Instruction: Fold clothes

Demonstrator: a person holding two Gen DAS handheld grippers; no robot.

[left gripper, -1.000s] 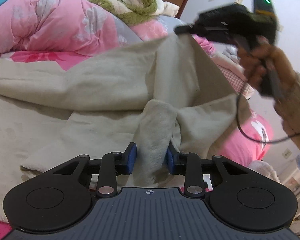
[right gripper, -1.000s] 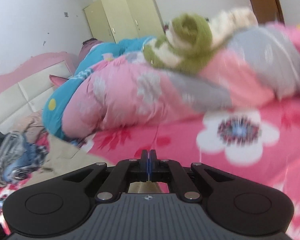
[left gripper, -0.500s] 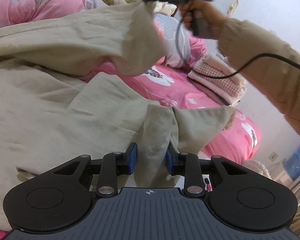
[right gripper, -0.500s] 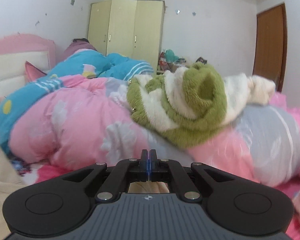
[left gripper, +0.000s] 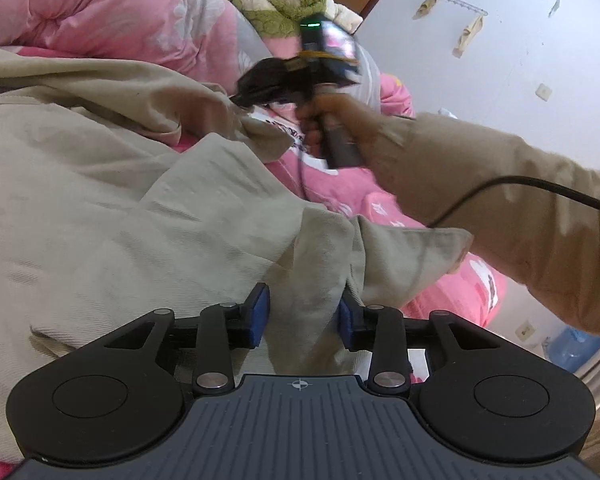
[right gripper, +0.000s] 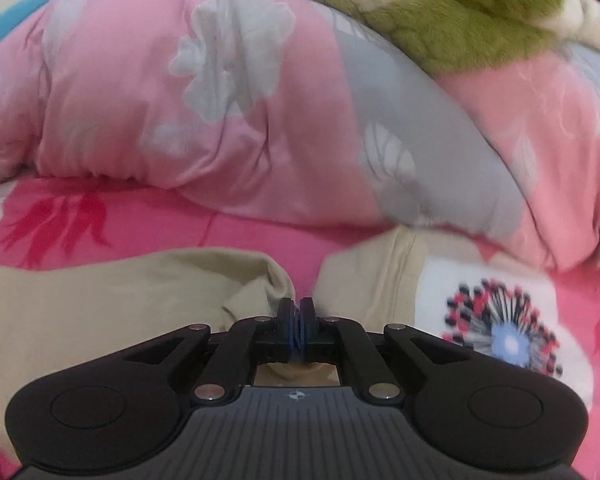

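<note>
- The left gripper (left gripper: 302, 316) is sitting nearest in the left wrist view, its blue-padded fingers (left gripper: 256, 316) easing apart with a bunched fold of the beige garment (left gripper: 100, 216) running between them; the left pad is standing clear of the cloth, and whether the right pad is touching it cannot be told.
- The beige garment is lying spread over the bed (left gripper: 452, 296), covering most of the pink flowered sheet on the left and draping off toward the right.
- Farther on, the right gripper (left gripper: 240, 98) is pointing down at a raised corner of the same garment, with a person's hand (left gripper: 328, 120) wrapped around its handle, a beige sleeve (left gripper: 500, 208) behind it, and a black cable (left gripper: 540, 186) trailing across the sleeve.
- In the right wrist view the right gripper's (right gripper: 297, 320) fingers are just beginning to part from almost together, with beige cloth bunched at their tips; whether any is caught between them cannot be told.
- Beyond the garment, a pink and grey quilt (right gripper: 220, 100) is lying heaped on the bed.
- A green and cream fleece blanket (right gripper: 460, 12) is resting on top of the quilt, farthest away.
</note>
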